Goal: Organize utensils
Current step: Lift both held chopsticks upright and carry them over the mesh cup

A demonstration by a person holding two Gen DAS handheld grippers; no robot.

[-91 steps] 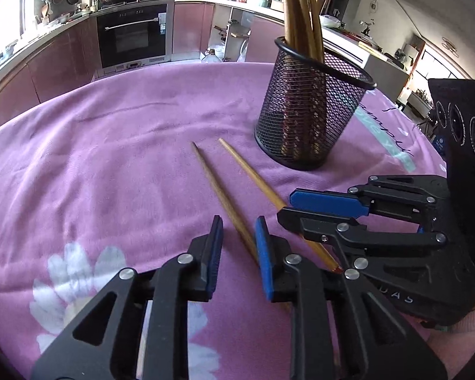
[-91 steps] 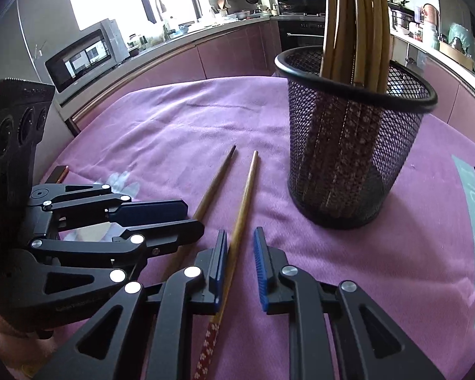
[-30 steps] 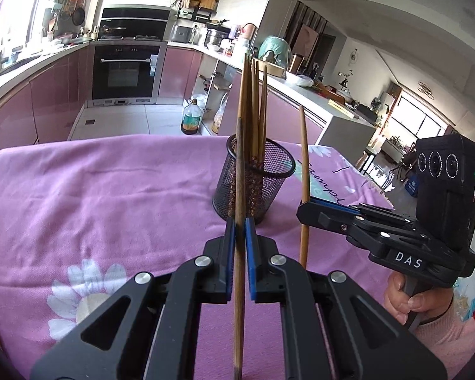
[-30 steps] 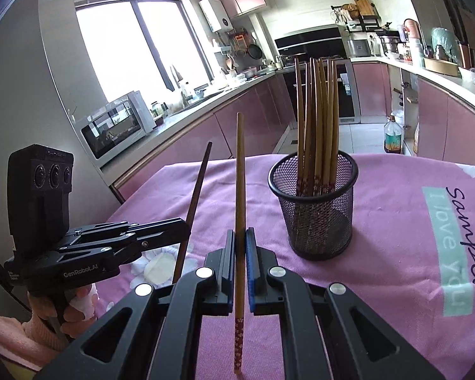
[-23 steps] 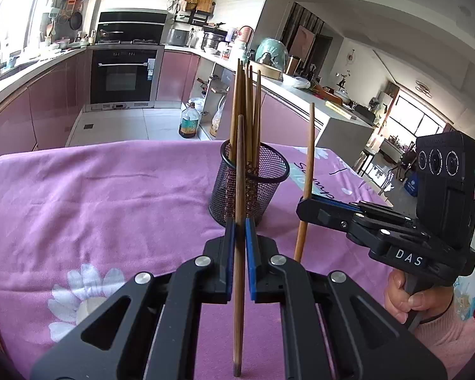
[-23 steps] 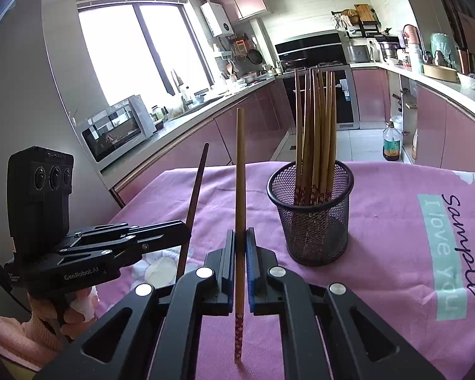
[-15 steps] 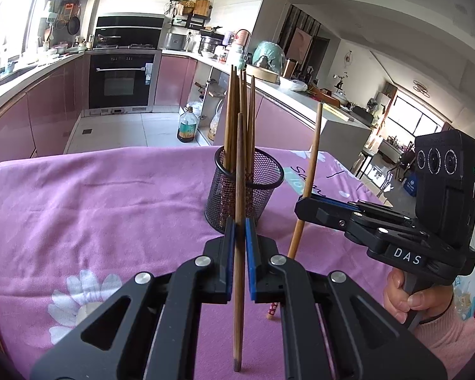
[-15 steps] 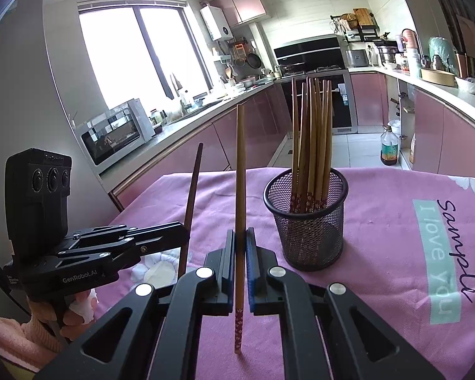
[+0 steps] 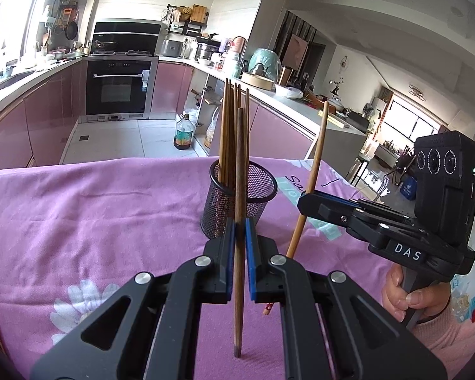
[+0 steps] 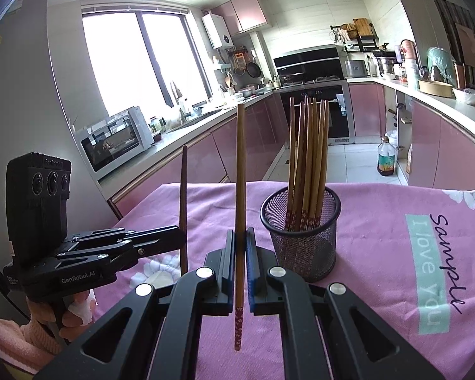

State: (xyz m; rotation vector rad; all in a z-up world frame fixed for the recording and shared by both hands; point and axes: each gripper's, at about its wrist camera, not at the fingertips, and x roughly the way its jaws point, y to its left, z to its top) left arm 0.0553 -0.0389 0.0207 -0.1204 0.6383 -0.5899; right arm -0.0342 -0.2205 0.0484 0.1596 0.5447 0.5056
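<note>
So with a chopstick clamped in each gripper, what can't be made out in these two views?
- Left wrist view: the stretch of the right chopstick inside the right gripper, and part of its low end, hidden by the left gripper.
- Right wrist view: lower end of the left chopstick, behind the right gripper.
- Both: the cup floor, screened by mesh and the chopsticks in it.

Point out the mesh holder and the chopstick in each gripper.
mesh holder (image 10: pixel 304 247), right wrist view, front wall.
dark chopstick (image 9: pixel 240 164), left wrist view, shaft above left gripper.
light chopstick (image 10: pixel 240 171), right wrist view, shaft above right gripper.
</note>
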